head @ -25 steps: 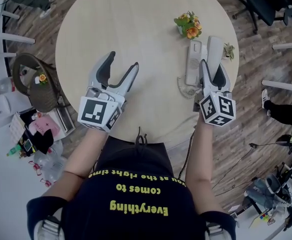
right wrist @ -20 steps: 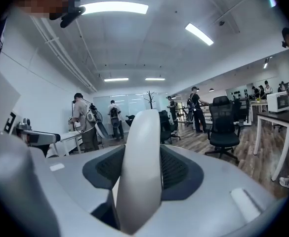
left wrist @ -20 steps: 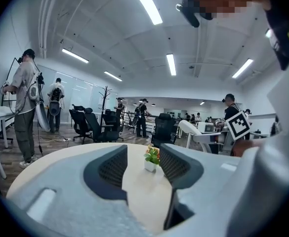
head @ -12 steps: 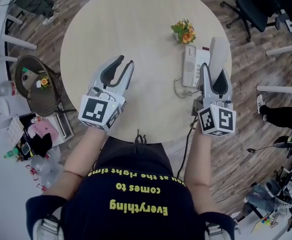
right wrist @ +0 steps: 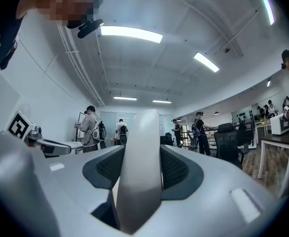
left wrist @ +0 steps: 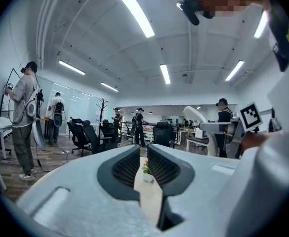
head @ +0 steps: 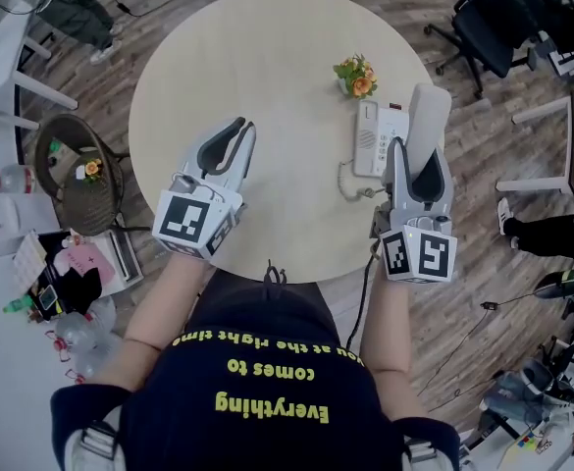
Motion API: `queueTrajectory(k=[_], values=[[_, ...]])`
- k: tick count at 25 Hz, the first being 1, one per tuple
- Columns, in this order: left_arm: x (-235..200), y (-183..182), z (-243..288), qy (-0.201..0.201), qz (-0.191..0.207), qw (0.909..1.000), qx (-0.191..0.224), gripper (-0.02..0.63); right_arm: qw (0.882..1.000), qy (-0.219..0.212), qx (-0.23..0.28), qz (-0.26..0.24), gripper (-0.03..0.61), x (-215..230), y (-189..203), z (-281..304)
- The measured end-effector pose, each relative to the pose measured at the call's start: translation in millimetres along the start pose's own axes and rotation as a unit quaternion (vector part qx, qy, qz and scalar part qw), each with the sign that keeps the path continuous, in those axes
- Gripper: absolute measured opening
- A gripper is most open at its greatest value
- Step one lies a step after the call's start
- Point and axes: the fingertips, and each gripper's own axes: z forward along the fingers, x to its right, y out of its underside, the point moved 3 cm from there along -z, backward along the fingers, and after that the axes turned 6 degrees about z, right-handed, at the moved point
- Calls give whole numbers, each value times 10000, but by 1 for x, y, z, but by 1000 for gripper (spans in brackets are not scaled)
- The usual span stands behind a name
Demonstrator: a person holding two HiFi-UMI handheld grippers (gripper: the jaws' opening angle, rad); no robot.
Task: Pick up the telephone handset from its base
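Observation:
In the head view my right gripper (head: pixel 419 157) is shut on the white telephone handset (head: pixel 427 114), which sticks out past the jaws and hangs above the table, off to the right of the white phone base (head: pixel 372 137). A coiled cord (head: pixel 346 178) trails from the base. The right gripper view shows the handset (right wrist: pixel 142 147) upright between the dark pads (right wrist: pixel 176 168) of the right gripper (right wrist: pixel 142 169). My left gripper (head: pixel 233 137) hovers over the round table (head: pixel 257 57); the left gripper (left wrist: pixel 143 164) is closing, with a narrow gap and nothing between its jaws.
A small pot of orange flowers (head: pixel 355 75) stands just beyond the base. A wicker basket (head: pixel 71 165) and floor clutter lie left of the table, and office chairs (head: pixel 497 18) stand at the upper right. Several people stand across the room (left wrist: pixel 25 112).
The left jaws have gone from wide open to almost together. Both grippers have risen, the right one carrying the handset higher above the table.

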Motion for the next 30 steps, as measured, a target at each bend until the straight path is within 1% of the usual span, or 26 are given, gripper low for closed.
queueTrajectory(k=[2, 5, 11, 17, 30], values=[[2, -4, -3, 2, -20, 10000, 30, 46, 10000, -12, 60, -14, 227, -4, -6, -6], [4, -7, -8, -12, -16, 10000, 43, 25, 9999, -58, 130, -44, 227, -10, -13, -15], [4, -8, -11, -55, -13, 10000, 23, 5, 9996, -129, 258, -60, 227, -17, -20, -26], [8, -10, -9, -19, -30, 10000, -5, 5, 9989, -197, 412, -64, 227, -21, -27, -34], [9, -9, -10, -34, -12, 10000, -15, 5, 9988, -146, 445, -121, 227, -23, -32, -39]])
